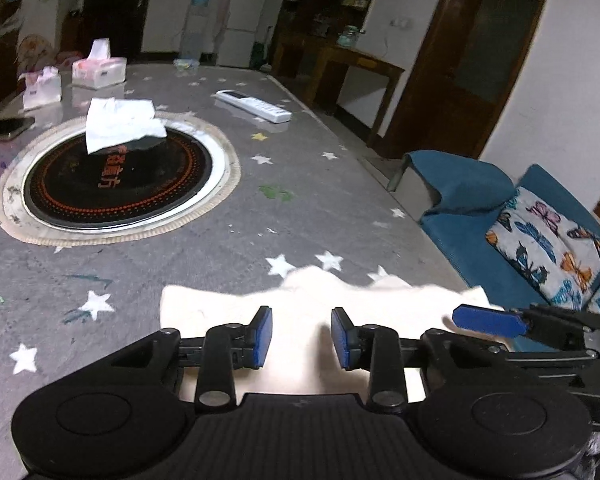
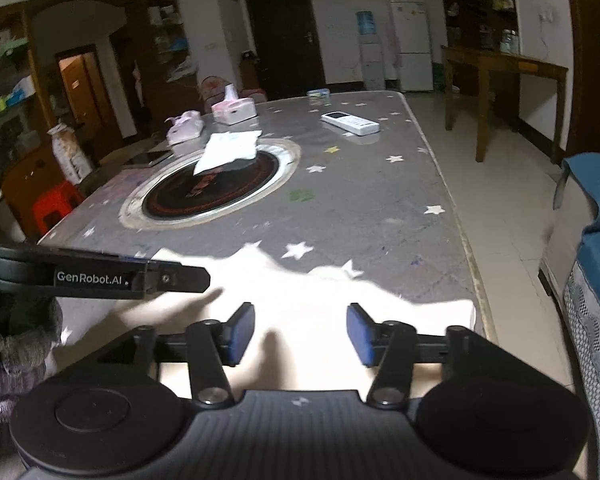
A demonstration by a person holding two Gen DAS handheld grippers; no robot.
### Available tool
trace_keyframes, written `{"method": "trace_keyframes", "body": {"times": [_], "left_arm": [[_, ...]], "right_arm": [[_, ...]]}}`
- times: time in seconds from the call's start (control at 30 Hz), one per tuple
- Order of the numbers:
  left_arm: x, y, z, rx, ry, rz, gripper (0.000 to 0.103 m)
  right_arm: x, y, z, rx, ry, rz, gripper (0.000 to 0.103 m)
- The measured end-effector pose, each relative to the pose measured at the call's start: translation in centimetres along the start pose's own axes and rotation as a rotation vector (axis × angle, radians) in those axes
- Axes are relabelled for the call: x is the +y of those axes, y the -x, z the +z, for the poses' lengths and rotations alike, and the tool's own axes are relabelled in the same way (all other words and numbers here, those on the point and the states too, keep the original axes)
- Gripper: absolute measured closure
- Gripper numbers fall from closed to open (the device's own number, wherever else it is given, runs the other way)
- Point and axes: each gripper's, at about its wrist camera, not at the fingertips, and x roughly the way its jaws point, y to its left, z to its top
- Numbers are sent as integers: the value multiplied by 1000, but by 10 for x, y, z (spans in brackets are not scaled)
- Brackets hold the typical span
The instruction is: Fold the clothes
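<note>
Under my left gripper and right gripper, both parted and empty, the cream-white cloth garment lies rumpled, so folding seems underway or finished.

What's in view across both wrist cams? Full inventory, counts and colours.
garment: 1, cream, near table edge, under both grippers
table: 1, grey cover with white stars
round hotplate: 1, black with orange print, set in the table, left of centre
white cloth: 1, on the hotplate's far rim
tissue packs: 2, pink-white, far left of table
remote: 1, white, far right of table
phone: 1, dark, left table edge
sofa: 1, blue, right of table, with butterfly cushion
fridge: 1, white, back wall
red stool: 1, left of table
left gripper: black, blue pads, open over garment
right gripper: same, open over garment
</note>
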Motion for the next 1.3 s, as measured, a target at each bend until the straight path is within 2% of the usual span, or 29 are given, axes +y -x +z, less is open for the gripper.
{"method": "trace_keyframes", "body": {"times": [0.13,0.43,0.53,0.63,0.83,1.03,1.3], "left_arm": [[-10,22,-17,-7,-44,-24,67],[-20,54,-61,-23,-99,-39,67],[-17,60,-69,-33,-90,-43,65],[-12,63,-70,-34,-66,-34,64],[-1,67,-73,-37,-18,-18,63],[2,72,-78,-35,-2,-26,62],[8,73,-67,-68,32,-6,62]], "right_arm": [[12,18,-14,3,47,-8,39],[36,43,-53,-7,111,-47,35],[39,51,-63,-20,112,-59,30],[42,57,-70,-27,126,-70,30],[31,76,-74,-61,73,-77,28],[15,76,-84,-8,30,-69,28],[7,81,-60,-92,-4,-36,26]]}}
